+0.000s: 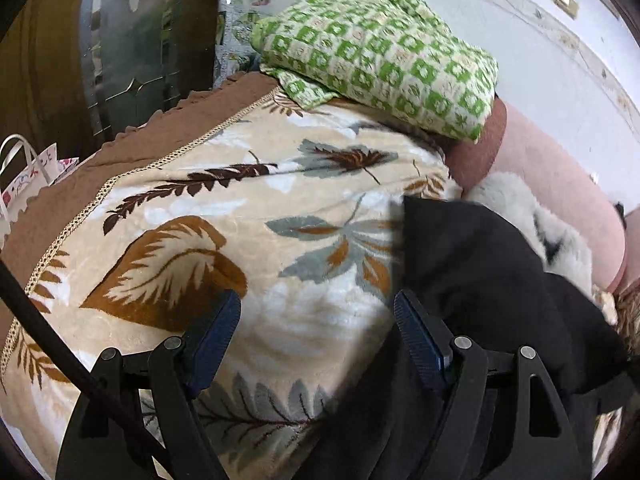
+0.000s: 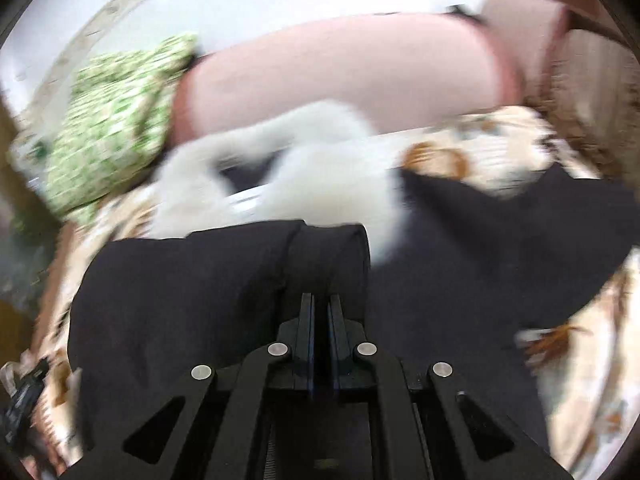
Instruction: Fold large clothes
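the black garment (image 2: 224, 304) lies across the leaf-patterned blanket (image 1: 240, 208) on the bed, its white fur trim (image 2: 320, 176) at the far side near the pink bolster (image 2: 340, 76). the right tool (image 2: 321, 304) is pinched tight on a raised fold of the black cloth. the left tool (image 1: 316, 316) stands wide and holds nothing, just left of the garment's edge. to fold cleanly, the left should probably take the matching edge so both lift evenly.

Matt black garment (image 1: 480, 264), plush leaf-print blanket (image 1: 240, 208)

Home bedroom: leaf-print blanket (image 1: 240, 208), green pillow (image 1: 380, 52), pink bolster (image 2: 340, 68).
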